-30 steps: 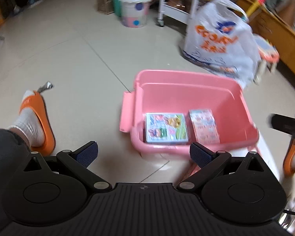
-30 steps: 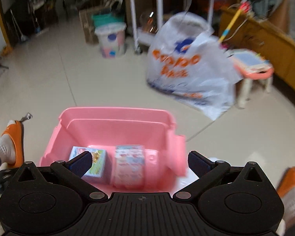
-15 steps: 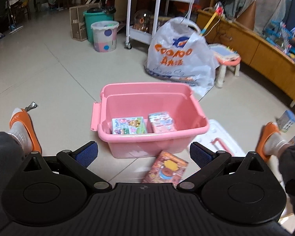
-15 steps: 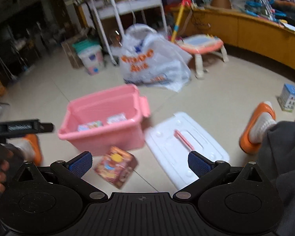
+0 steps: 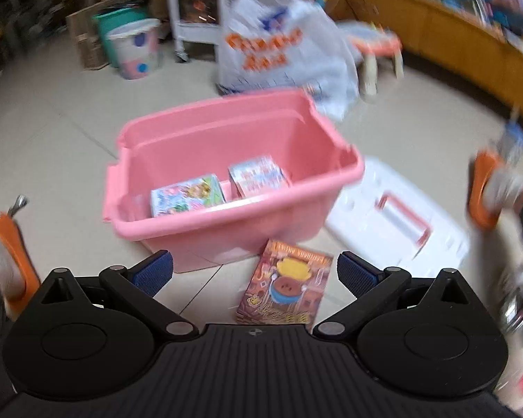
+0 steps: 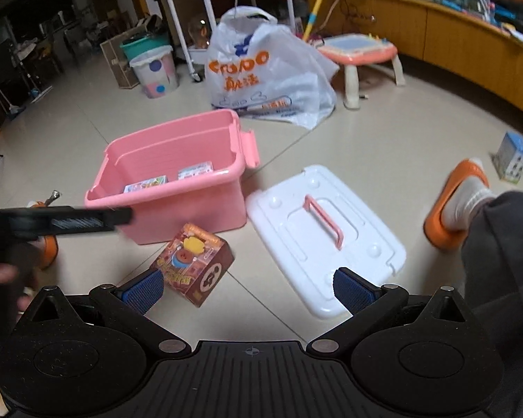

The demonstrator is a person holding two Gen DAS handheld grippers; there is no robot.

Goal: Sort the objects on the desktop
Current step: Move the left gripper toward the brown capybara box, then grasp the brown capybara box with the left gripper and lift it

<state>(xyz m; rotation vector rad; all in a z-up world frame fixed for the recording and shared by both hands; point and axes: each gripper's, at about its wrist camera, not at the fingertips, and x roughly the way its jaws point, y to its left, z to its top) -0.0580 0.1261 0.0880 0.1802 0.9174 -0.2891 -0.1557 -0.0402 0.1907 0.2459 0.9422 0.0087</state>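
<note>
Both claws open, holding nothing. Left claw (image 5: 255, 271) hangs low over the floor, blue pads wide apart, brown box (image 5: 286, 284) lying flat on the tiles between the fingers in view, not touching them. Right claw (image 6: 247, 287) also spread, same brown box (image 6: 192, 267) just past its left pad, tilted on the floor. Pink bin (image 5: 226, 188) stands right behind the box, lid off; two picture boxes lie side by side on its bottom, one (image 5: 187, 194) at left, one (image 5: 258, 176) at right. White lid (image 6: 326, 237) with pink handle flat on the floor right of the bin. Orange slippers either side, right one (image 6: 453, 205) near the lid. White bag (image 6: 266, 69) behind the bin. Left view blurred.
</note>
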